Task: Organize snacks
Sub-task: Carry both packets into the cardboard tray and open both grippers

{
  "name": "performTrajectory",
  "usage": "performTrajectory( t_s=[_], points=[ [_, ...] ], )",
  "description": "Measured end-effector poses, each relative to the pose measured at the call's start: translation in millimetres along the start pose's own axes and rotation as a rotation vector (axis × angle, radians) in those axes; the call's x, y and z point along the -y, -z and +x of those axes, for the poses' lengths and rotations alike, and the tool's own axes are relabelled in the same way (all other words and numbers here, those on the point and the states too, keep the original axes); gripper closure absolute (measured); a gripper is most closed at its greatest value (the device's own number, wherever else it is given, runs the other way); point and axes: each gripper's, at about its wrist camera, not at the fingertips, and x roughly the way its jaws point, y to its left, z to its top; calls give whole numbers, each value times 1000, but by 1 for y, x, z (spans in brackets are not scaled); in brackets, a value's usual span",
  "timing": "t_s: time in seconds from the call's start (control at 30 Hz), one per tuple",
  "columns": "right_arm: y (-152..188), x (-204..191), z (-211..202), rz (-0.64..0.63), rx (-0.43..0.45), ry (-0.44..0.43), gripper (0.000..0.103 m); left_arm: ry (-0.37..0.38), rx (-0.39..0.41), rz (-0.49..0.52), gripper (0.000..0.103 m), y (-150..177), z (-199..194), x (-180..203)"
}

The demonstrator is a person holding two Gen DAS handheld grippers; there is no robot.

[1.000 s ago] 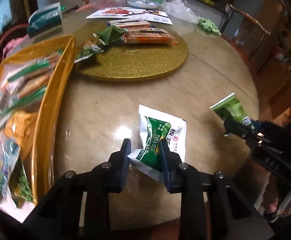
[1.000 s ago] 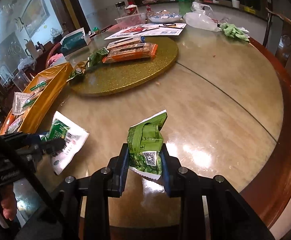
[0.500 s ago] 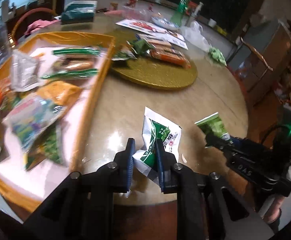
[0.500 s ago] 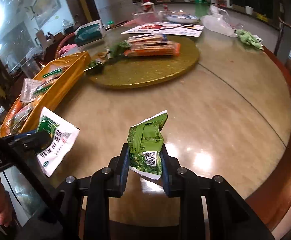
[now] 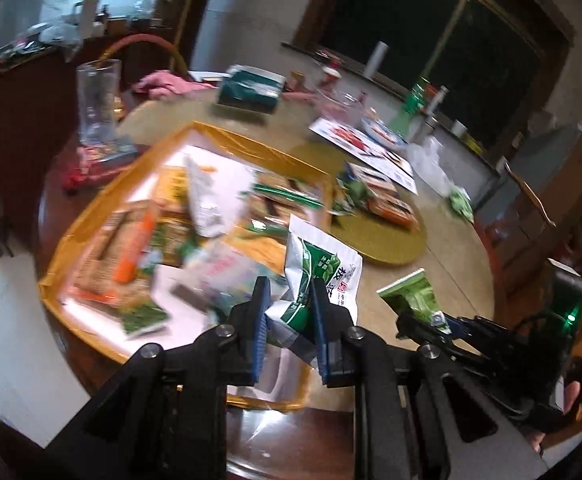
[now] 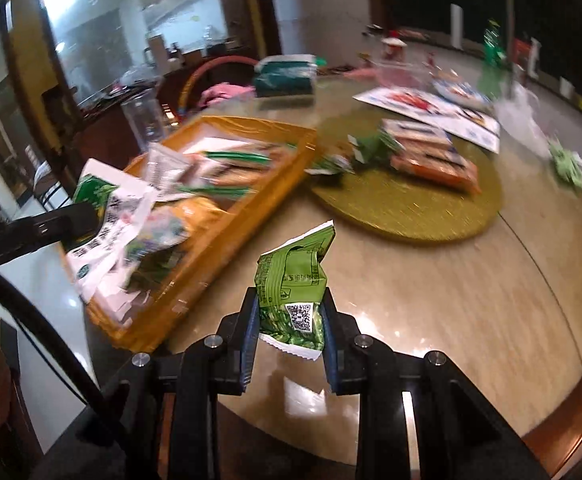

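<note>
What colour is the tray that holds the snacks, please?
Orange-yellow; the tray shows best in the right wrist view.

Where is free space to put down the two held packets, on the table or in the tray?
Bare tabletop lies between the gold turntable, the orange tray and the table's near edge. The tray is crowded with snack packets; its white bottom shows mainly at the near corner.
</note>
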Motion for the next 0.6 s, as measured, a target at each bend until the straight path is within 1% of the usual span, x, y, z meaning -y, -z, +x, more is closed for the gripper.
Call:
performTrajectory(
  t_s=[0.1,0.27,0.6],
  points=[
    [-8,-19,2,-41,8,-18,76,-19,7,-37,81,-3,-4,-20],
    [-20,-46,10,-97,6,-32,76,-43,7,-71,81,-5,-4,-43],
    [-32,-76,28,-152,-6,-52,76,-66,-15,-100,81,-3,5,-68]
  ],
)
